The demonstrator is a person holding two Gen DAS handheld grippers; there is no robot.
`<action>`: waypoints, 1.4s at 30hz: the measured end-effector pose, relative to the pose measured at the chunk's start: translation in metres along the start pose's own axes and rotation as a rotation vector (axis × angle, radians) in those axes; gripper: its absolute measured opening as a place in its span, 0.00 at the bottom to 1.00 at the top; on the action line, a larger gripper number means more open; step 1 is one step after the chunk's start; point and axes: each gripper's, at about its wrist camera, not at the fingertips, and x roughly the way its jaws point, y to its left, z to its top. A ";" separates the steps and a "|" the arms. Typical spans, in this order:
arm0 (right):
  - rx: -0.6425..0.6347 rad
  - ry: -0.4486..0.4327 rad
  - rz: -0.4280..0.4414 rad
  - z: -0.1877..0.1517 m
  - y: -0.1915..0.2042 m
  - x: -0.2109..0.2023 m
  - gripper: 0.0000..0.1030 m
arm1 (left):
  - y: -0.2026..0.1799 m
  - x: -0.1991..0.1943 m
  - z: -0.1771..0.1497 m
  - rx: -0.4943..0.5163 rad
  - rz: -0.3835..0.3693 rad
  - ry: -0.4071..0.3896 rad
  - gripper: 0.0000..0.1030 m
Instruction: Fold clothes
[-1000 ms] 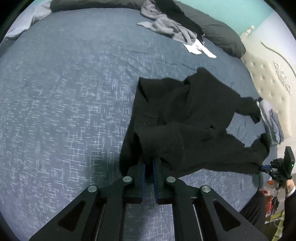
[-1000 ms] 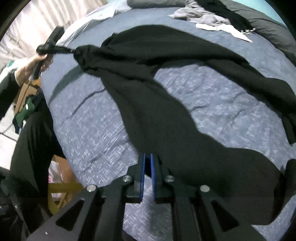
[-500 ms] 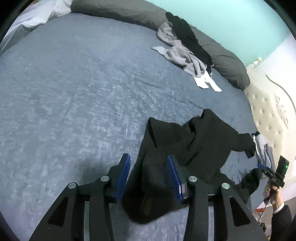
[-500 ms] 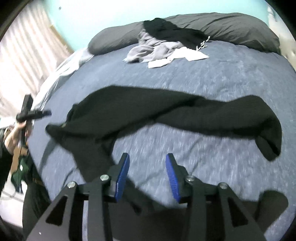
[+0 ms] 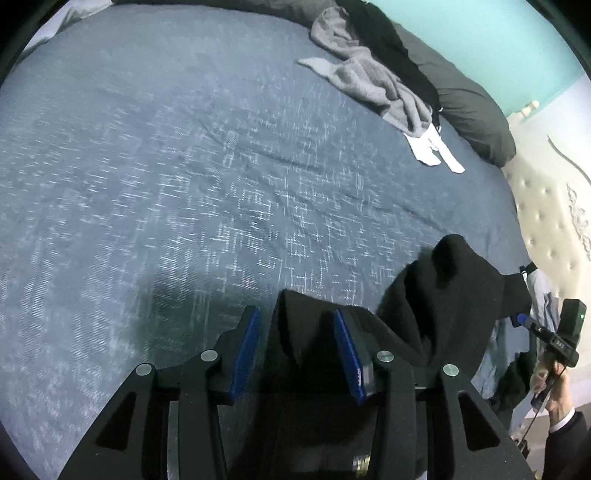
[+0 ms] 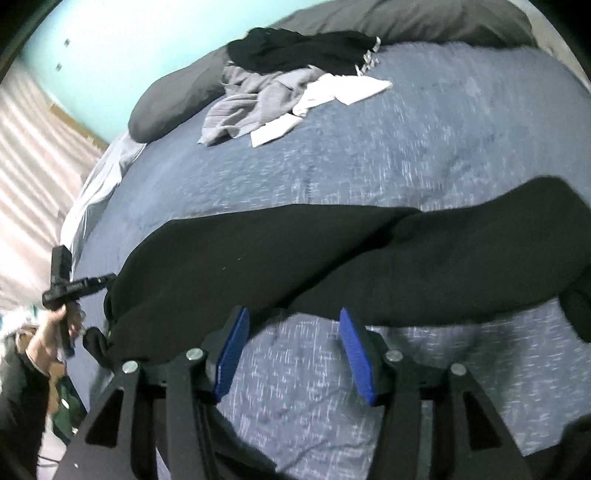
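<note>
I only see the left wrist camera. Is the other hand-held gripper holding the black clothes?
Observer: No. The right hand-held gripper is open, gripping nothing.
Operator: Where's the black thing lying?
Observer: The black garment lies stretched in a long band across the blue bedspread.
Operator: Is my gripper in that picture?
Observer: Yes, the left hand-held gripper is by the garment's left end, held in a hand.

A wide bed (image 5: 184,166) under a blue-grey speckled cover fills the room, with a long dark grey bolster (image 6: 424,18) along a turquoise wall (image 6: 122,48), a cream tufted headboard (image 5: 546,221) and pale striped curtains (image 6: 33,147).
</note>
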 end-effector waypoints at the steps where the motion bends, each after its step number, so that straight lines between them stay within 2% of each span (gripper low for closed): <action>1: 0.008 0.003 0.006 0.002 -0.002 0.004 0.51 | 0.001 0.004 0.001 -0.003 -0.006 0.007 0.44; 7: 0.048 0.019 0.051 0.011 -0.002 0.031 0.51 | 0.005 0.012 -0.002 -0.038 -0.050 0.025 0.40; 8: 0.055 0.018 0.061 0.012 -0.002 0.035 0.51 | 0.004 0.013 -0.002 -0.035 -0.057 0.024 0.26; 9: 0.064 0.018 0.067 0.012 -0.001 0.039 0.51 | 0.003 0.012 -0.003 -0.030 -0.054 0.024 0.19; 12: 0.104 0.017 0.072 0.016 0.000 0.053 0.51 | 0.000 0.013 -0.003 -0.016 -0.038 0.023 0.06; 14: 0.143 0.006 0.085 0.018 -0.002 0.060 0.51 | 0.000 0.009 -0.002 -0.014 -0.038 0.007 0.04; 18: 0.159 -0.052 0.088 0.020 0.000 0.060 0.14 | 0.000 -0.007 0.001 -0.009 -0.043 -0.031 0.02; 21: 0.127 -0.089 0.086 0.023 0.006 0.051 0.05 | -0.004 -0.016 0.003 0.005 -0.043 -0.047 0.01; 28: 0.042 -0.228 0.103 0.031 0.018 0.004 0.03 | -0.012 -0.046 0.014 -0.013 -0.050 -0.117 0.01; 31: 0.026 -0.278 0.108 0.034 0.022 -0.013 0.03 | -0.015 -0.061 0.026 -0.016 -0.040 -0.152 0.01; 38: 0.030 -0.440 0.178 0.055 0.029 -0.058 0.03 | -0.022 -0.093 0.063 -0.046 -0.048 -0.245 0.00; 42: 0.027 -0.500 0.196 0.068 0.030 -0.073 0.03 | -0.016 -0.083 0.080 -0.094 -0.040 -0.246 0.00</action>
